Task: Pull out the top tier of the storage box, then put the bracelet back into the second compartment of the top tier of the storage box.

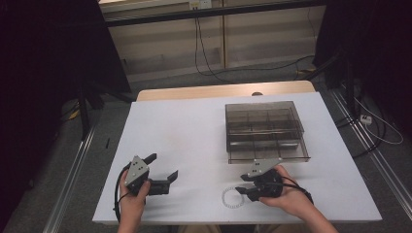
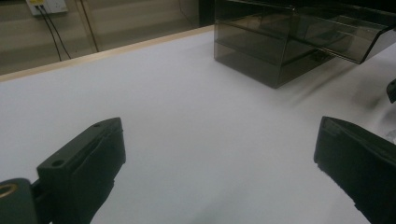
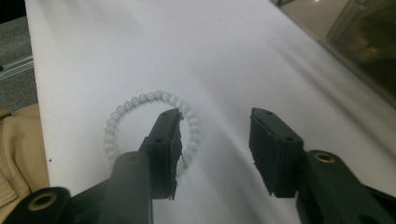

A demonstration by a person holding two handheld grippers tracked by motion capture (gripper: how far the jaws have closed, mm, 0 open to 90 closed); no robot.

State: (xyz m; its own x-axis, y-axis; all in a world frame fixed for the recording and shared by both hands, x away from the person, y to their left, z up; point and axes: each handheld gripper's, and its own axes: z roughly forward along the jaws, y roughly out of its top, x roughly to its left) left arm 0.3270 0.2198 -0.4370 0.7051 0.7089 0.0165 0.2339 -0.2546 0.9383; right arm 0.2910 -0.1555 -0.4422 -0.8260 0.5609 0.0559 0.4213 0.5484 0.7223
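The right gripper (image 3: 212, 135) has its fingers (image 3: 163, 149) partly spread, gripping nothing. One finger stands inside the ring of a pale bead bracelet (image 3: 140, 105), and the beads on the ring's near side lie between the two fingers. The bracelet (image 1: 231, 196) lies flat on the white tabletop (image 1: 194, 136), near its front edge. The left gripper (image 1: 163, 167) has its fingers (image 2: 84, 163) spread wide over bare tabletop. A smoky clear compartment box (image 1: 265, 131) sits behind the right gripper; its cells look empty, though the tint makes that hard to judge. No writing is readable.
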